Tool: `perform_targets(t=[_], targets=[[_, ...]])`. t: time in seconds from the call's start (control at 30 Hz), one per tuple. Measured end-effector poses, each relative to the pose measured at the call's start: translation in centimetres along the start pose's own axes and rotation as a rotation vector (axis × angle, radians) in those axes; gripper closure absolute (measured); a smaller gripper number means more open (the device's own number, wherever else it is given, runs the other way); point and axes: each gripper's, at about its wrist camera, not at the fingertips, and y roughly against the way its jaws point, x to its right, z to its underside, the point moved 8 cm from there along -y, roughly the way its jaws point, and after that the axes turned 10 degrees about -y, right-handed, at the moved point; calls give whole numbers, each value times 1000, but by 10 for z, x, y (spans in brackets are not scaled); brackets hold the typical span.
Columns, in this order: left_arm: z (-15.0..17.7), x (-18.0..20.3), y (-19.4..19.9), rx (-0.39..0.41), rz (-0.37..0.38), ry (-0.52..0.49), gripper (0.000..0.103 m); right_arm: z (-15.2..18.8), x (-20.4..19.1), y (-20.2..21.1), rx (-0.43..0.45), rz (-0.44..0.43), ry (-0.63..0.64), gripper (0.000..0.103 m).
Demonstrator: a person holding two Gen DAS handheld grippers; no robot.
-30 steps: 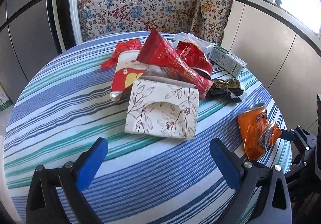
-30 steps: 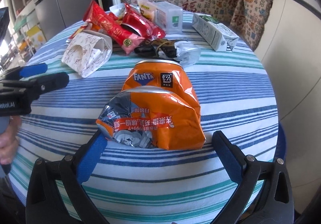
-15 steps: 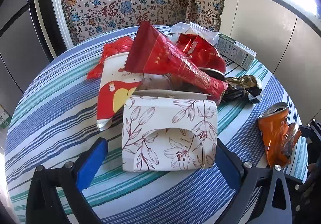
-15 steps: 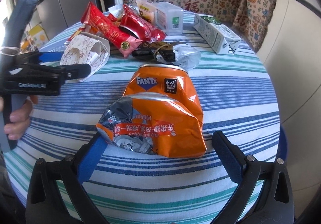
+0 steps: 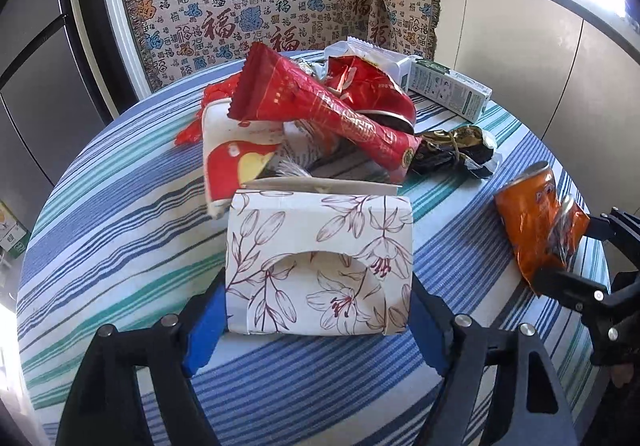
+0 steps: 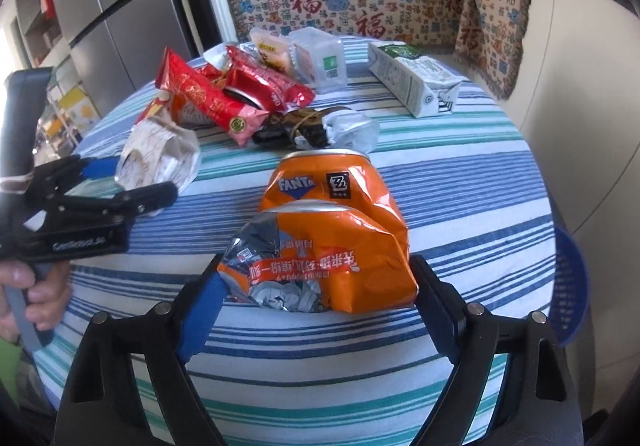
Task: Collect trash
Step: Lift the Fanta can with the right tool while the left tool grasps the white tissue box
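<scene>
My left gripper (image 5: 318, 330) has its fingers on both sides of the flowery paper box (image 5: 320, 266). They have just been closing in, and the blue pads look like they touch its sides. My right gripper (image 6: 316, 310) did the same around the squashed orange can (image 6: 332, 246), and its pads sit right at the can's edges.

The box is thin and empty. If I squeeze too hard it may fold flat and slip out. It leans close to the red wrapper (image 5: 320, 114) and the pile behind it, so lifting fast could drag those along or push them over the worktop (image 5: 120, 206).

The can is bent and shiny. It could twist or pop out sideways. It lies near the worktop's edge, so a slip might send it to the floor.
</scene>
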Motion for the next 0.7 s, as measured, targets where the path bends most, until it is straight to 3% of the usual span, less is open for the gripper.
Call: perform_targets(t=[0.33, 0.7], targets=[[1, 24, 34, 50, 33, 64, 21, -13, 10, 17, 63, -30, -15, 16], [-24, 62, 33, 74, 44, 20, 21, -20, 30, 29, 85, -20, -32, 15]])
